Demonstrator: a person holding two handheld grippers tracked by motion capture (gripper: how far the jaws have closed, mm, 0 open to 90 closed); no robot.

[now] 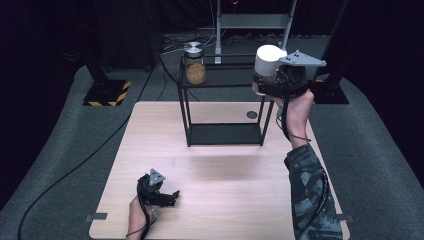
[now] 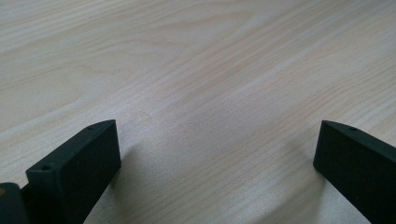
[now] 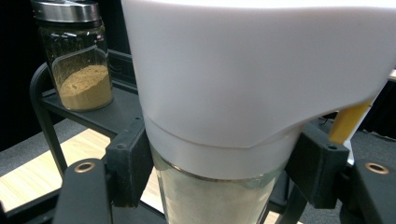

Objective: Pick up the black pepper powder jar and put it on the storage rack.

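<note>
My right gripper (image 1: pixel 272 82) is shut on a glass jar with a tall white cap (image 1: pixel 266 62), held upright over the right end of the black shelf's top tier (image 1: pixel 227 77). In the right gripper view the white-capped jar (image 3: pixel 252 84) looms close, pale powder visible in the glass below the cap, with the gripper (image 3: pixel 224 175) pressing both black pads against it. A second jar with a metal lid (image 1: pixel 195 64) and brown powder stands on the shelf's left end; that brown-powder jar (image 3: pixel 77 56) appears at upper left. My left gripper (image 1: pixel 167 197) rests open near the table's front left; its gripper (image 2: pixel 217 154) frames bare wood.
The black wire shelf has a lower tier (image 1: pixel 225 134) sitting on the light wooden table (image 1: pixel 220 175). A small round grommet (image 1: pixel 252 114) lies in the tabletop by the shelf's right legs. A metal stand (image 1: pixel 252 22) and dark floor mats lie beyond the table.
</note>
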